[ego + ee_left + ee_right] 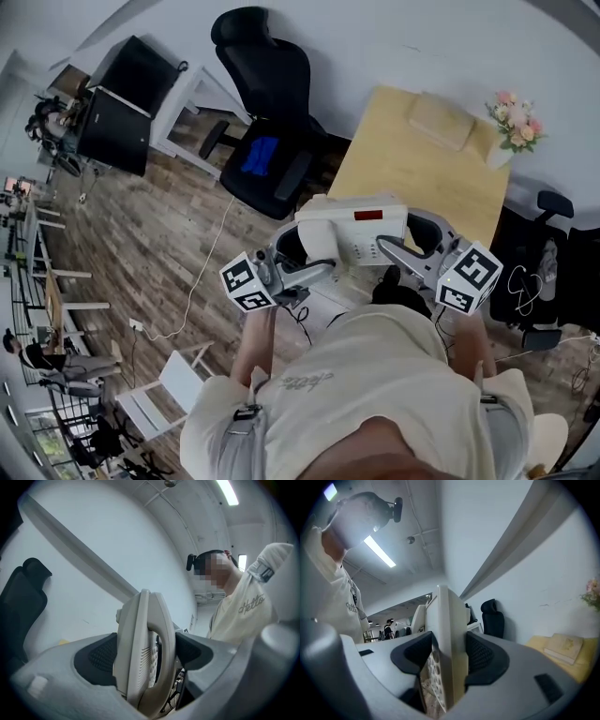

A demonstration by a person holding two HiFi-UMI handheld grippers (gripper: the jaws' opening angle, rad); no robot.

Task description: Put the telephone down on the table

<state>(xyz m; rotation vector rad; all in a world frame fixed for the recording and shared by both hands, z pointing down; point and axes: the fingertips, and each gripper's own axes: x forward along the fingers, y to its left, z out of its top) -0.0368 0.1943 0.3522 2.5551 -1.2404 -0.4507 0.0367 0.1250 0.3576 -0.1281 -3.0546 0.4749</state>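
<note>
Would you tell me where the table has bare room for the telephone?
The table is bare across its middle and left side, between the held telephone and the book. The far right corner is crowded: the book and the flowers sit there.

Head view: high above the telephone [352, 228], aimed steeply down, with the table [412, 169] just beyond the telephone and the black chair [267, 122] beyond it to the left. Left gripper view: jammed right up against the telephone's edge, tilted up past it at wall [93, 550] and ceiling [197, 508]. Right gripper view: just as close, from the telephone's other end, tilted up too. Common to all three: the telephone. Common to head and right gripper views: table and chair.
</note>
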